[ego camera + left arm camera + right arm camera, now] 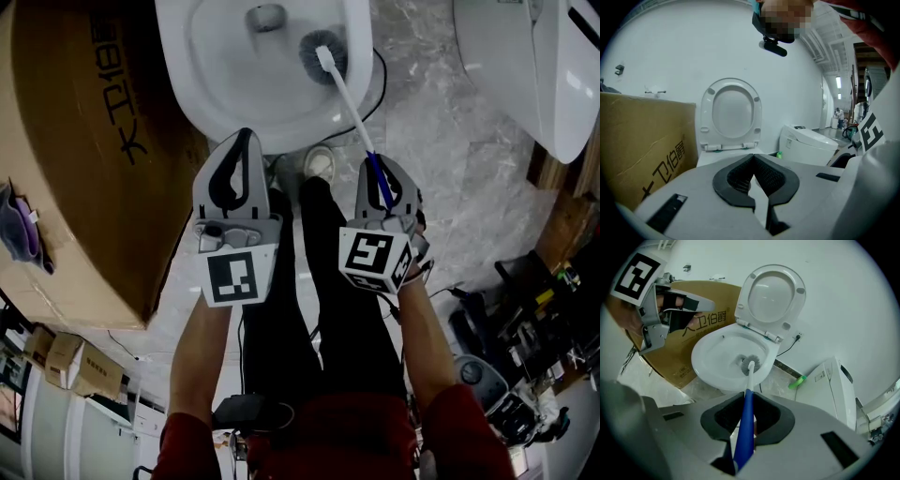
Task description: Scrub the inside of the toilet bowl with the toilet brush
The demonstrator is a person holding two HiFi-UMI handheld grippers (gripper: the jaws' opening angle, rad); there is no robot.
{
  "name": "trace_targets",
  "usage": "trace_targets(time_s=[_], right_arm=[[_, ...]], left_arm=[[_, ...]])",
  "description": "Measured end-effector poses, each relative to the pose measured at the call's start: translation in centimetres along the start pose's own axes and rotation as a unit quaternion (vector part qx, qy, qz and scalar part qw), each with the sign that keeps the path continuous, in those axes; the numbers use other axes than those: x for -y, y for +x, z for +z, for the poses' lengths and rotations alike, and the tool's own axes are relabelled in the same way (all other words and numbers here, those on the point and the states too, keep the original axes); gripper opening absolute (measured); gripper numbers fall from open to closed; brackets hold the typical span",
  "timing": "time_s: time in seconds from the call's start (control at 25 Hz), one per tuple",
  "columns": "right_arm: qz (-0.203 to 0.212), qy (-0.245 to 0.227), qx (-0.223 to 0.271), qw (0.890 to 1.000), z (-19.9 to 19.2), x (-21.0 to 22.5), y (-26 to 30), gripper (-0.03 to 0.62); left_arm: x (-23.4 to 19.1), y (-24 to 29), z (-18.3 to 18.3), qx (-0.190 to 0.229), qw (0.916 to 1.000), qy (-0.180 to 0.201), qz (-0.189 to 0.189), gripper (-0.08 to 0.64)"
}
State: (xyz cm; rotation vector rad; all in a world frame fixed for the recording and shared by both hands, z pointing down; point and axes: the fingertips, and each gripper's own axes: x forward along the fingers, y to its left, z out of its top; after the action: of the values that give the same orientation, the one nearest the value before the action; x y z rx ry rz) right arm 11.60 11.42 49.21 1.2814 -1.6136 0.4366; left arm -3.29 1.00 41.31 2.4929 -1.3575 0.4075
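Bristles of toilet brush (pixel 349 103), clamped in right gripper (pixel 382 169), lie in glossy bowl (pixel 216 56); left gripper (pixel 241 141) closed.

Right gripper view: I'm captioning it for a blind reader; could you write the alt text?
The right gripper is shut on the blue handle of a toilet brush, whose bristle head sits inside the white toilet bowl. The lid is raised, and a cardboard box stands beside the toilet.
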Motion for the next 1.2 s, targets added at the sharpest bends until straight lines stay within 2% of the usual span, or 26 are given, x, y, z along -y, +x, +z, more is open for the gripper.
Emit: trace_targets(time_s=[0.36,0.68,1.2], right_arm=[[-0.015,0.012,0.008,1.0,2.1,3.1,2.0,0.063],[-0.024,0.017,0.016,0.999,4.9,4.5,4.6,0.063],[-0.006,0.007,0.032,0.999,9.6,3.7,9.2,0.063]], left_arm=[[0.5,2.0,1.0,0.002,1.0,0.003,-0.009,0.012],[-0.8,3.2,1.4,-0.001,1.0,-0.002,-0.002,0.012],[-5.4,3.5,1.0,-0.01,0.9989,-0.018,0.042,0.012]])
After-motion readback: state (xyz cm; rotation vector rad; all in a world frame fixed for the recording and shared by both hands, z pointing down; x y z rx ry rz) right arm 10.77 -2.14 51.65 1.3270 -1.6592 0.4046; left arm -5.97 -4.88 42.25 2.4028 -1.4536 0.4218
